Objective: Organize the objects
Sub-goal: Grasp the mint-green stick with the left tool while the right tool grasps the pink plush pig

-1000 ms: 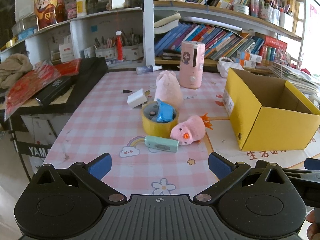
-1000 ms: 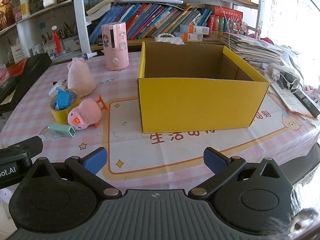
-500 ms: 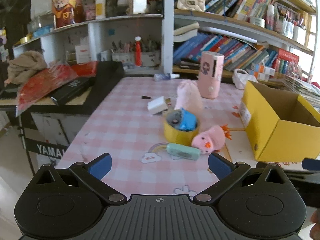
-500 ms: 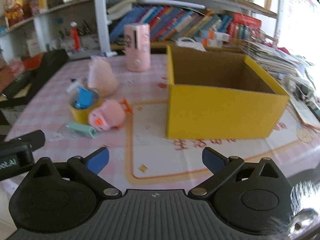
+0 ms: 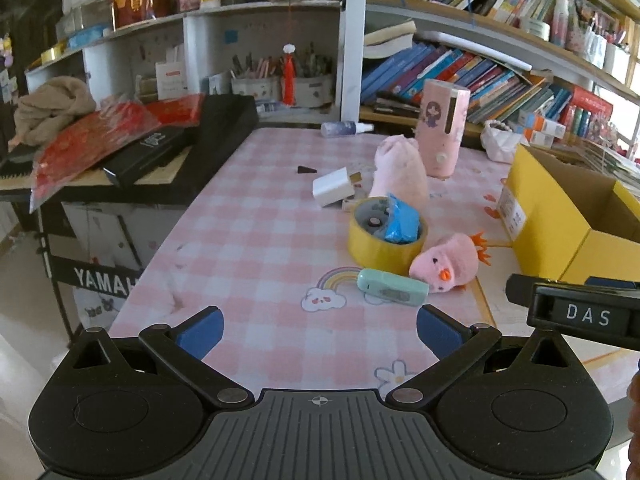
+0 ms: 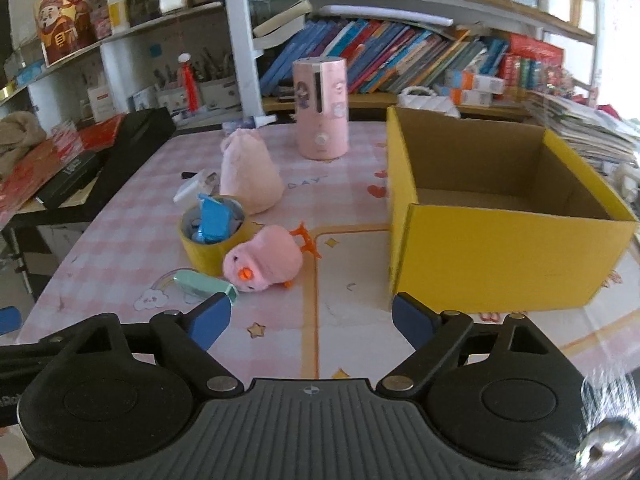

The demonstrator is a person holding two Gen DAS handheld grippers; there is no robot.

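An open yellow cardboard box [image 6: 500, 248] stands on the right of the pink checked table [image 5: 248, 240]; it also shows in the left wrist view [image 5: 560, 216]. Left of it lie a pink plush chick [image 6: 264, 264] [image 5: 446, 266], a mint green device [image 6: 204, 284] [image 5: 392, 286], a yellow tape roll [image 6: 204, 252] [image 5: 384, 244] holding a blue item [image 5: 400, 224], a pink plush pouch [image 6: 248, 176] [image 5: 400, 170], a white charger [image 5: 334, 192] and a pink cylinder [image 6: 322, 108] [image 5: 442, 128]. My left gripper [image 5: 320, 330] and right gripper [image 6: 310, 318] are open and empty, above the table's near edge.
A black keyboard case [image 5: 172, 148] with red packets [image 5: 88, 140] lies to the left of the table. Bookshelves [image 6: 400, 60] stand behind. A small spray bottle [image 5: 344, 129] lies at the table's far edge. Stacked papers [image 6: 580, 128] sit right of the box.
Both grippers have shifted. The right one has moved closer to the toys and box, and the left one now sees the right gripper at its right edge. Jaws stay open.
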